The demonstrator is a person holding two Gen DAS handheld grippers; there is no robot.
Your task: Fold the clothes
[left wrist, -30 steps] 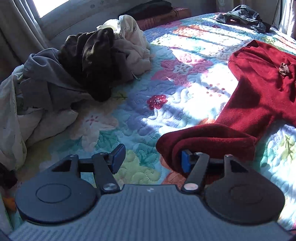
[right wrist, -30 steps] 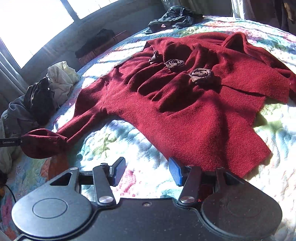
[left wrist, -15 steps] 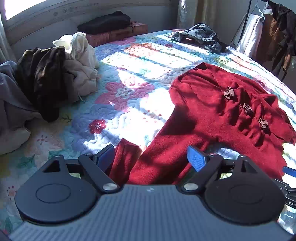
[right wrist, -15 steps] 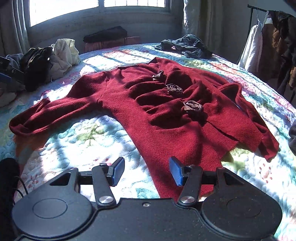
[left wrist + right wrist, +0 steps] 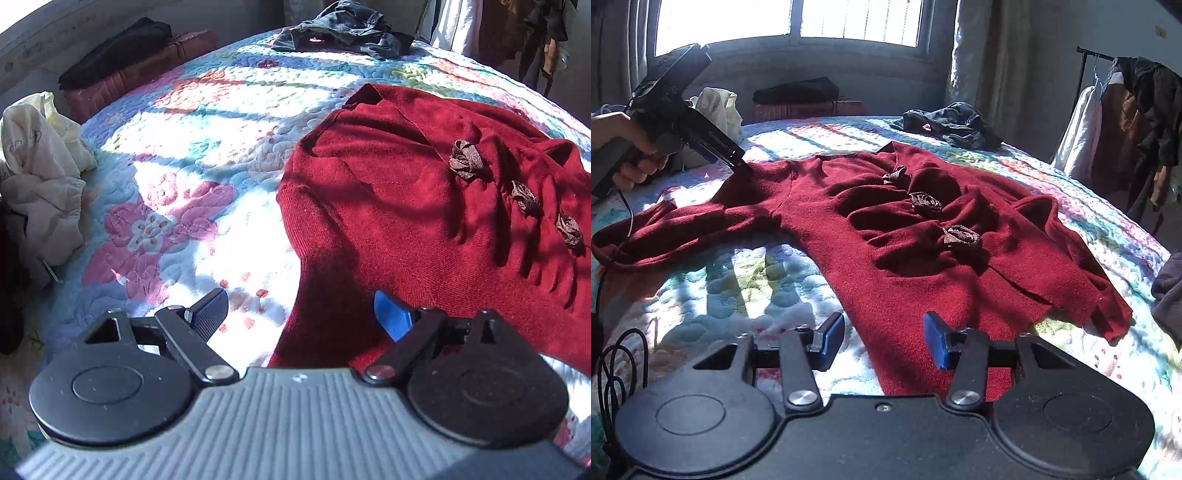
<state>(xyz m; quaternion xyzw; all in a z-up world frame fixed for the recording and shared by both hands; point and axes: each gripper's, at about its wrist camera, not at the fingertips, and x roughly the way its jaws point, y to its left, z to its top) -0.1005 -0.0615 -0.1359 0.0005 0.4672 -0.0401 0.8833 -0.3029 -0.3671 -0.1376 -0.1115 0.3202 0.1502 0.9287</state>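
Observation:
A dark red knitted sweater (image 5: 406, 221) with three brown fabric rosettes lies spread on the flowered quilt (image 5: 177, 147). My left gripper (image 5: 301, 310) stands wide open over the sweater's sleeve near the shoulder, with nothing pinched. In the right wrist view that left gripper (image 5: 738, 164), held by a hand (image 5: 624, 147), has its tips at the shoulder of the sweater (image 5: 905, 266). The sleeve stretches out to the left on the bed. My right gripper (image 5: 883, 338) hovers at the sweater's hem, jaws closing. The fabric lies below and between them, and the pads are not pressing on it.
A heap of cream and dark clothes (image 5: 40, 173) sits at the left. A dark grey garment (image 5: 953, 125) lies at the far side of the bed. A black garment rests on a brown box (image 5: 140, 62). A clothes rack (image 5: 1126, 122) stands at right; a black cable (image 5: 620, 369) hangs near.
The left gripper left the sleeve's cuff, opened wide and swung right, up to the shoulder. The sleeve now lies flat. The right gripper turned level and its jaws narrowed a little.

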